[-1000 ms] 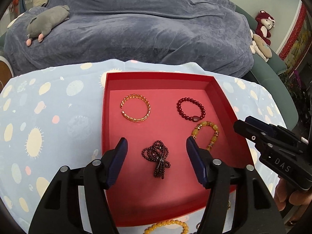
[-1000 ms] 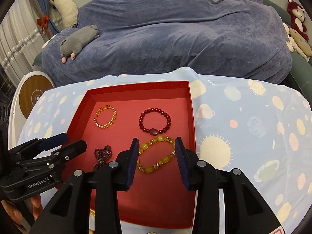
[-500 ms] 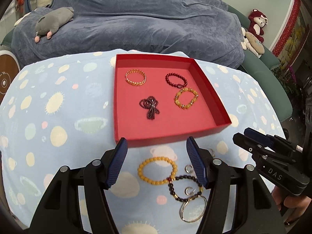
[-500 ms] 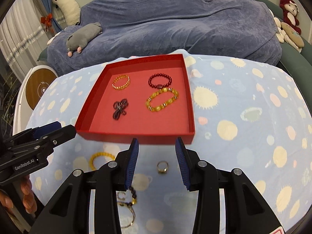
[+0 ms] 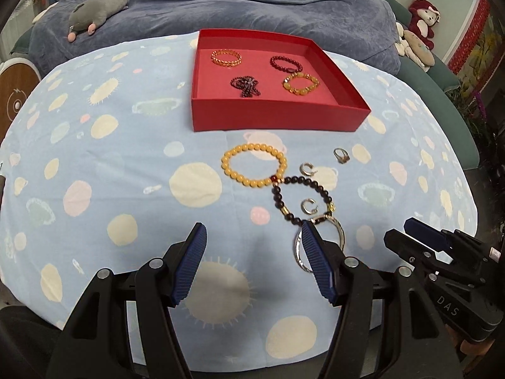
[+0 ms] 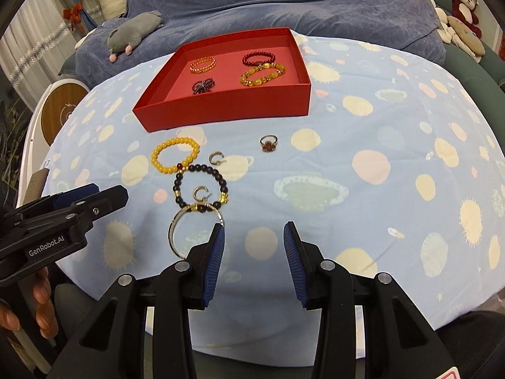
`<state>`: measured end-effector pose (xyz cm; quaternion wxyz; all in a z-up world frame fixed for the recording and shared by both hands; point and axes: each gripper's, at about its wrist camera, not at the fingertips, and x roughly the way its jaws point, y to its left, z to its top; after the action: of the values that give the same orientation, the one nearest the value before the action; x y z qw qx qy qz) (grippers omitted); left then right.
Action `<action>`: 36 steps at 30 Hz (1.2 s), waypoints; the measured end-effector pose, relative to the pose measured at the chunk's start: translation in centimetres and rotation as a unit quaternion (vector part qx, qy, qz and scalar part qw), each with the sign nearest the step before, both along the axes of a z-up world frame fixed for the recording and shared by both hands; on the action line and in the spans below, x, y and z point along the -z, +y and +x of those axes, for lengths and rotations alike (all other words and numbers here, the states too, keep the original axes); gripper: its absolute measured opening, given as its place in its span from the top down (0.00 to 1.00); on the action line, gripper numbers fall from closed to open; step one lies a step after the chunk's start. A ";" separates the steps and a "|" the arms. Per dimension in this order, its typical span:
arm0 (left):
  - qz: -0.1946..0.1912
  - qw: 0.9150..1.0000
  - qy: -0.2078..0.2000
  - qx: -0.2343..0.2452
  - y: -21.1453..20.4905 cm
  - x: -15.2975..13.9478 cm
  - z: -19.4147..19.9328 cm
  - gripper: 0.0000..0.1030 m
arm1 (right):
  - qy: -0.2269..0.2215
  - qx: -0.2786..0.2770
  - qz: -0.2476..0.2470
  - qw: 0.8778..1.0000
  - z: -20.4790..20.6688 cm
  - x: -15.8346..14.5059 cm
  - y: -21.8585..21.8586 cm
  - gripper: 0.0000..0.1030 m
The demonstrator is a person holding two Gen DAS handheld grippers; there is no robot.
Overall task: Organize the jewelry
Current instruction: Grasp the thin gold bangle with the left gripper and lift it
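A red box [image 5: 271,123] [image 6: 227,107] on the far side of the table holds several bracelets. Loose on the cloth in front of it lie a yellow bead bracelet [image 5: 252,147] [image 6: 176,141], a dark bead bracelet [image 5: 277,195] [image 6: 178,186], a silver bangle [image 5: 341,230] [image 6: 172,230], two small hoop earrings [image 5: 305,169] [image 6: 216,157] and a ring [image 5: 341,155] [image 6: 268,143]. My left gripper [image 5: 254,230] hovers open and empty just short of the bangle. My right gripper [image 6: 254,230] is open and empty to the bangle's right.
The table wears a light blue planet-print cloth [image 5: 126,173]. Behind it a sofa under a blue-grey cover [image 5: 252,6] carries a grey plush [image 5: 94,9]. More plush toys [image 5: 419,28] sit at the far right. A round wooden disc [image 6: 63,110] stands to the left.
Both grippers have drawn back from over the red box toward the table's near edge. The loose jewelry on the cloth has come into view ahead of them.
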<state>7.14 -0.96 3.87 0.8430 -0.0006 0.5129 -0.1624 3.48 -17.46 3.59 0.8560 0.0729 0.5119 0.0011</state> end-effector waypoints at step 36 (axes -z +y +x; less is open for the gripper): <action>0.047 0.998 -0.008 0.044 -5.4 4.4 -1.1 0.49 | 0.015 0.028 0.005 0.999 0.7 2.0 -2.3 0.63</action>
<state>6.01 -6.37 -0.50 0.8384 0.0628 0.5125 -0.1746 4.14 -19.71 1.60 0.8477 0.0919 0.5221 -0.0213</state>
